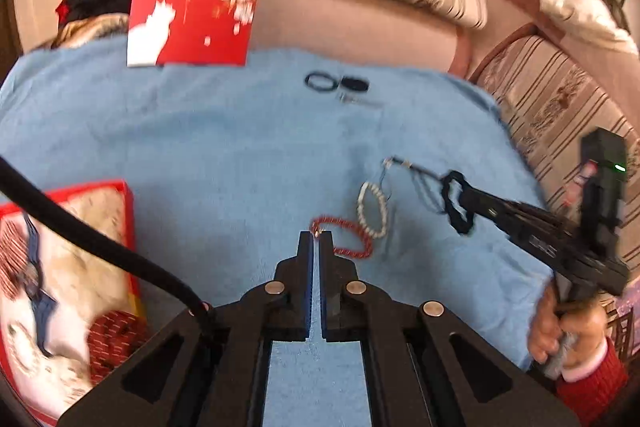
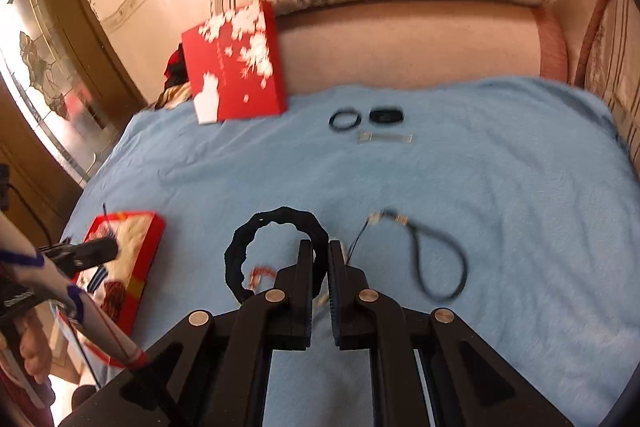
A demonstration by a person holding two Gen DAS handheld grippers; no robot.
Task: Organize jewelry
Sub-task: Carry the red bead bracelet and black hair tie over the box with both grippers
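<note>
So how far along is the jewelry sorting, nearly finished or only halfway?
Roughly midway. Some pieces already lie in the red box. In hand: the left gripper pinches the red bracelet, and the right gripper holds the black ring-shaped band. Left on the blue cloth: the white bead bracelet, a black cord, two dark rings.

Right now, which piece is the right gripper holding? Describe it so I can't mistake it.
Start at the blue cloth over the couch seat. Near its front edge, the right gripper is shut on a black ruffled fabric ring, hanging from the tips. Unlike the thin black cord necklace lying beside it, it is thick and crinkled.
</note>
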